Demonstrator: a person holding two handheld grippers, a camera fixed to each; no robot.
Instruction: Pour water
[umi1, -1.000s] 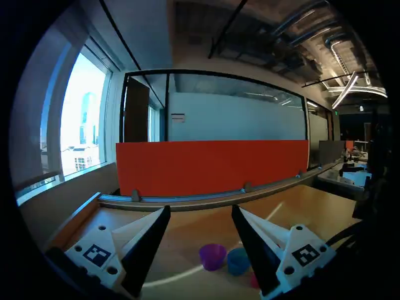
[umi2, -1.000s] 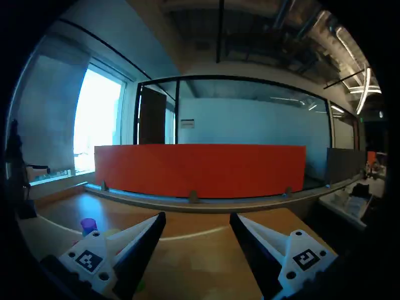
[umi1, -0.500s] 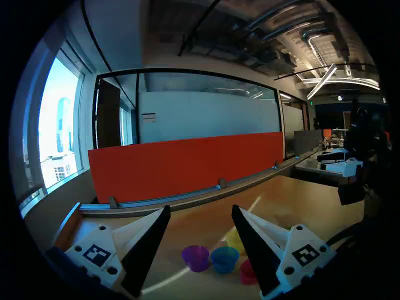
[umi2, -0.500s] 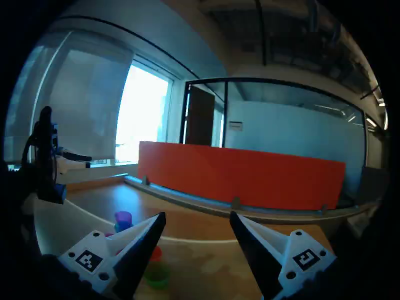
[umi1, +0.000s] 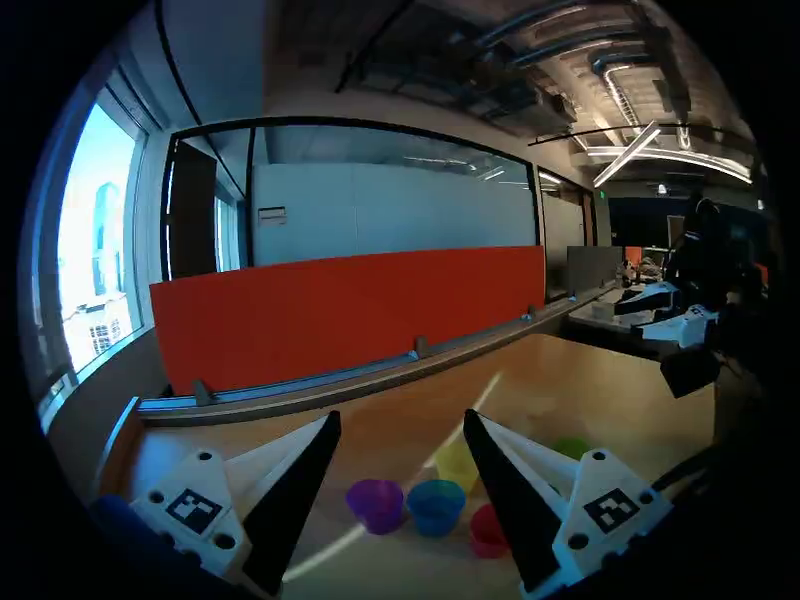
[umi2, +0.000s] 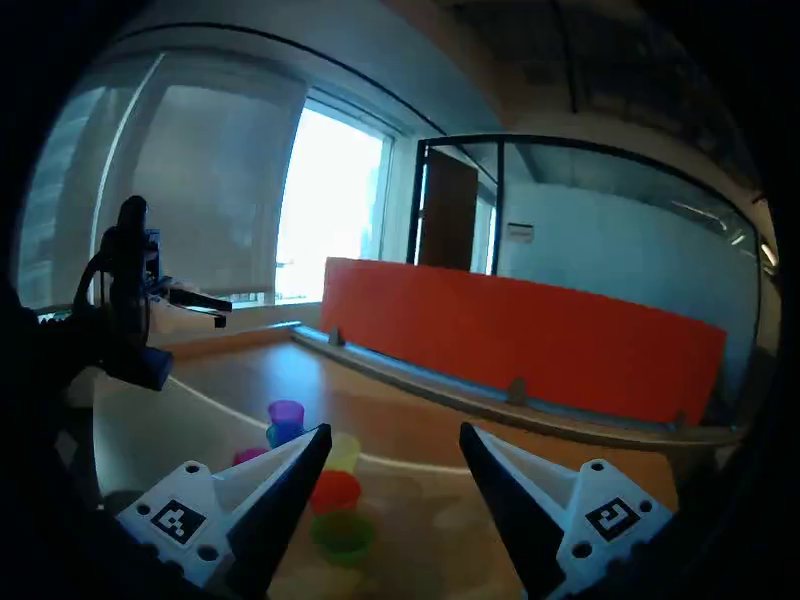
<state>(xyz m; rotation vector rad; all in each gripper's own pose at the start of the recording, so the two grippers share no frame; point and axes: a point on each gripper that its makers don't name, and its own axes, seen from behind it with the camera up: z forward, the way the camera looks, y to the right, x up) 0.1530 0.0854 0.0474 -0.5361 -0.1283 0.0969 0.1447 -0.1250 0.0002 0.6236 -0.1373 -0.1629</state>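
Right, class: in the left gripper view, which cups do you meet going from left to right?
purple cup → blue cup → red cup → green cup. The yellow cup sits behind, overlapping the blue one, so it is left out.

Small coloured cups, upright.
I see purple cup, blue cup, yellow cup, red cup and green cup clustered on the wooden table.

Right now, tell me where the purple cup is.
In the left gripper view the purple cup sits low between the jaws, just left of the blue cup. In the right gripper view it is the farthest cup, left of centre.
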